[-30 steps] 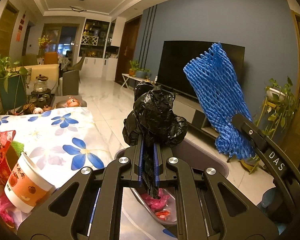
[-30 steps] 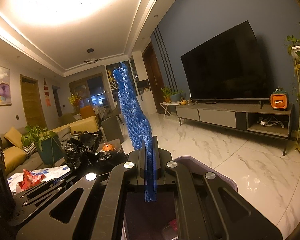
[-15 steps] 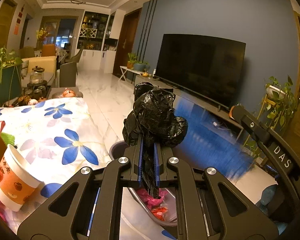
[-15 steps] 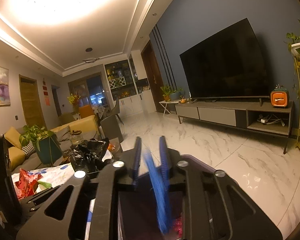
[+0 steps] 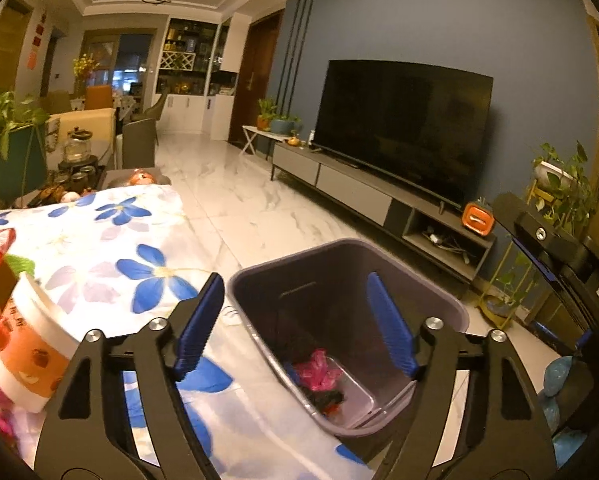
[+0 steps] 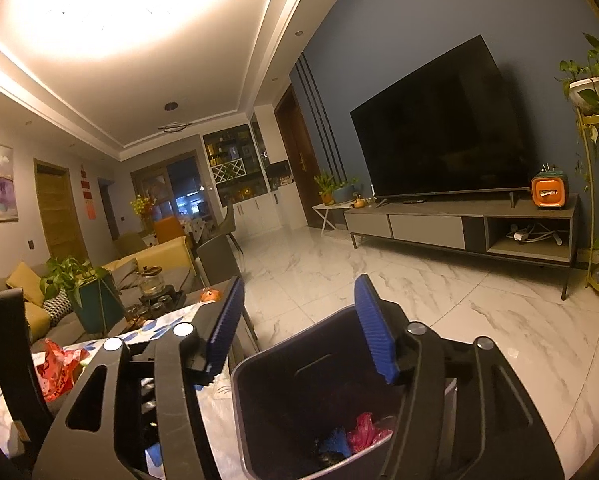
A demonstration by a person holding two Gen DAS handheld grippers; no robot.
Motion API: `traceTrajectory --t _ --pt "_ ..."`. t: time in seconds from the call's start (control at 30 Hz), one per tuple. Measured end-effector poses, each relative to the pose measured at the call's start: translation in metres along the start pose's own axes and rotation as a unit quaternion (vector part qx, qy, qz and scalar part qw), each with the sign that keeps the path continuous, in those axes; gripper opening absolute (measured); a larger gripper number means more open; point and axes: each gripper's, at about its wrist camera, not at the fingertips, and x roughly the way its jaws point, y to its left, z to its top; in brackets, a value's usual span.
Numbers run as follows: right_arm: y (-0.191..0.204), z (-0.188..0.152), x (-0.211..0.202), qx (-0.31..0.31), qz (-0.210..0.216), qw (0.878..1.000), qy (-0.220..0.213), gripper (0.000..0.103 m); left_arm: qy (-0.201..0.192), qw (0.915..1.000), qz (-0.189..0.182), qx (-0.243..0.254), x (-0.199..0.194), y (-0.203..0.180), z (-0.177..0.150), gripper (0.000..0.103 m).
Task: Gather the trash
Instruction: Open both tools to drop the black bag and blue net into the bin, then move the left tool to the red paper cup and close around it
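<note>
The table (image 5: 111,240), covered in a white cloth printed with blue flowers, sits directly left of the grey plastic waste bin (image 5: 451,312), and the bin stands on the pale marble floor (image 5: 235,200) at the table's edge. Some of the collecting looks done: inside the bin, at its bottom, lie a crumpled pink wrapper (image 5: 319,372), a dark crumpled black bag (image 5: 325,398) just below it, and a scrap of blue foam netting (image 6: 333,442) beside the pink piece.

Work remains on the table, left of the bin. A white and orange paper cup (image 5: 27,356) stands tilted near the table's near edge, a red crinkled foil packet (image 6: 57,372) lies farther left of the bin, and something pink shows at the lower left corner, too cut off to identify.

The left tool (image 5: 295,328) hangs above the bin's left rim with its blue-padded jaws spread wide and nothing between them. The right tool (image 6: 299,326) is over the bin too, jaws equally wide apart and empty. My judgement is that both are free to go to the table for the cup and the packet.
</note>
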Motion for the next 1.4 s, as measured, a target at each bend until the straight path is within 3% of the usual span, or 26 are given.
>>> traceTrajectory --t 0.17,0.47,0.67,0.9,1.07,1.4 --pt "0.007 -0.005 -0.007 -0.013 0.001 1.000 0.006 0.069 -0.018 0.9991 0.038 0.009 -0.023 0.011 -0.008 0.088" --pt "0.026 -0.018 -0.023 -0.026 0.010 0.999 0.017 0.078 -0.048 0.9919 0.116 0.022 -0.078 0.034 -0.024 0.096" --pt "0.047 -0.030 -0.031 -0.039 0.026 0.998 0.030 0.079 -0.060 0.9857 0.157 -0.007 -0.120 0.064 -0.037 0.097" --pt "0.076 -0.048 -0.044 -0.050 0.050 0.997 0.038 0.079 -0.066 0.9711 0.225 -0.044 -0.171 0.112 -0.054 0.097" --pt "0.101 -0.060 -0.048 -0.053 0.074 0.994 0.054 0.079 -0.060 0.9680 0.235 -0.064 -0.192 0.141 -0.065 0.097" --pt "0.136 -0.075 -0.055 -0.071 0.101 0.990 0.068 0.079 -0.023 0.9795 0.185 -0.077 -0.201 0.178 -0.083 0.097"
